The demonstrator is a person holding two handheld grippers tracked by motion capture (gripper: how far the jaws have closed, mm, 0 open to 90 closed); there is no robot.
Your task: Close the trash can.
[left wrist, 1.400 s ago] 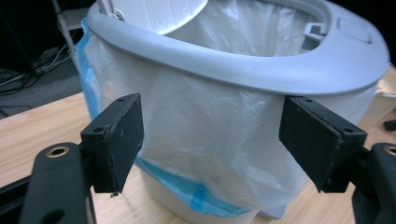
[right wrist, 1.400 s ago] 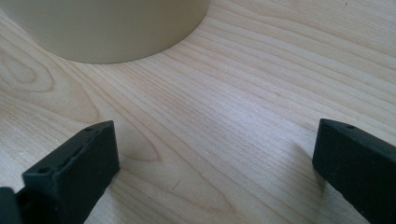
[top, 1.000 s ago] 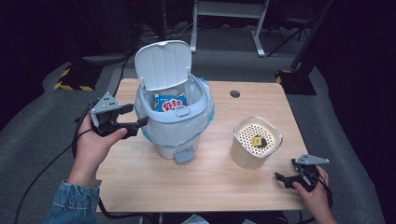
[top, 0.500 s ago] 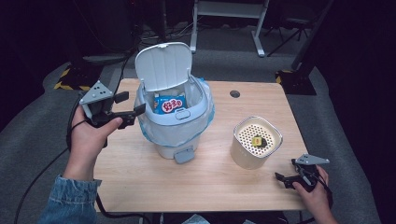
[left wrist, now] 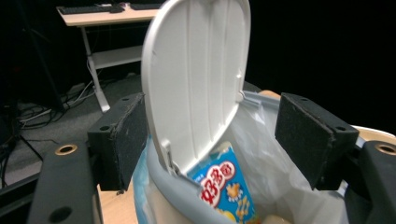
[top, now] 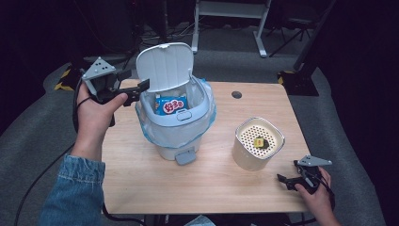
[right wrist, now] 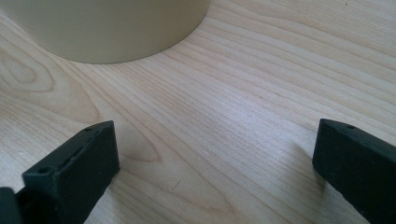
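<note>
High view: your left gripper (top: 136, 89) hangs released beside the raised lid (top: 164, 66) of the bin (top: 176, 125), jaws parted either side of the lid's edge, so it's nearer than your right gripper (top: 294, 180), which rests open on the table (top: 211, 188)
</note>
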